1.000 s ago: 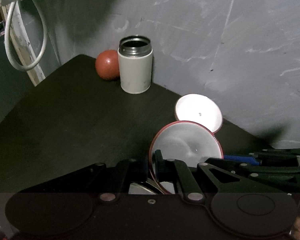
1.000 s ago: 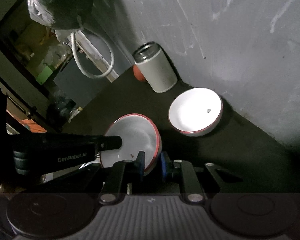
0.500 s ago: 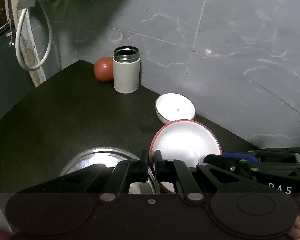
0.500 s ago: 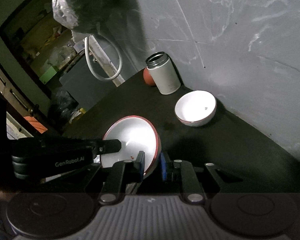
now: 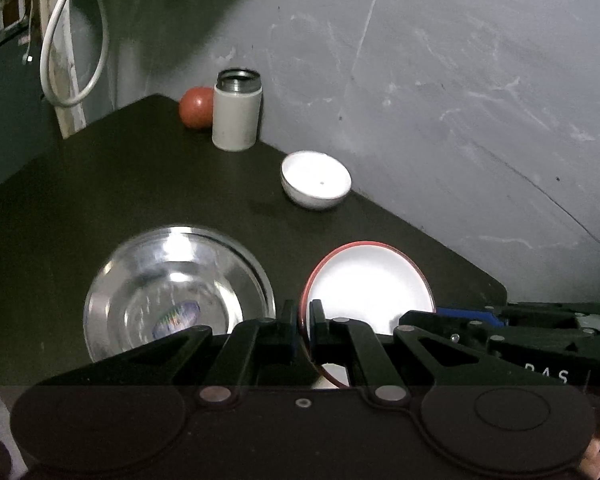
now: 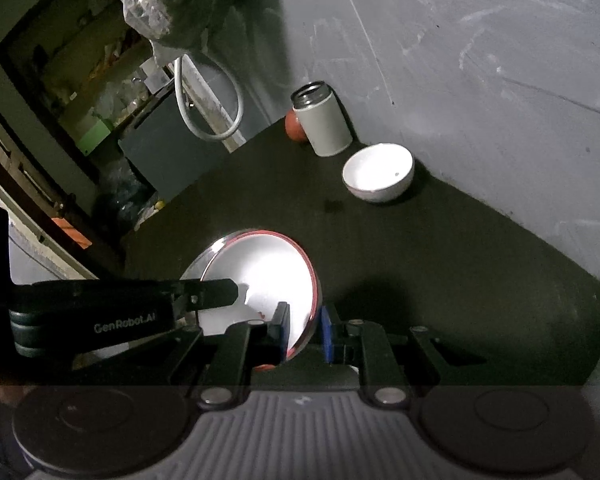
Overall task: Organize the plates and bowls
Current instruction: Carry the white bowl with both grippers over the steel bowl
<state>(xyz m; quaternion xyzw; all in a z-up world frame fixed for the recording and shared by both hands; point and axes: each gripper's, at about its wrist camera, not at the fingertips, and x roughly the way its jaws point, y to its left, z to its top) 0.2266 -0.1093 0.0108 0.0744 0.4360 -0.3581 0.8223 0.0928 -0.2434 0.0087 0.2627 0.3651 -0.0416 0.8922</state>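
Note:
A white bowl with a red rim (image 5: pixel 368 284) is held tilted above the dark table (image 5: pixel 140 184). My left gripper (image 5: pixel 302 320) is shut on its near-left rim. In the right wrist view the same red-rimmed bowl (image 6: pixel 260 276) has its edge between the fingers of my right gripper (image 6: pixel 303 330), which is shut on it. The left gripper (image 6: pixel 204 294) reaches in from the left. A shiny steel bowl (image 5: pixel 176 292) sits on the table just left of the held bowl. A small white bowl (image 5: pixel 316 178) rests near the wall, and this white bowl (image 6: pixel 378 172) also shows in the right wrist view.
A grey open canister (image 5: pixel 238 114) and a red ball (image 5: pixel 196 106) stand at the table's far corner by the grey wall (image 5: pixel 460 100). A white hose (image 5: pixel 72 60) hangs at the left. The table edge (image 6: pixel 560 256) runs along the wall on the right.
Both grippers have pulled back and up with the red-rimmed bowl. The wall-side objects look smaller and farther, and the steel bowl has come into the left wrist view.

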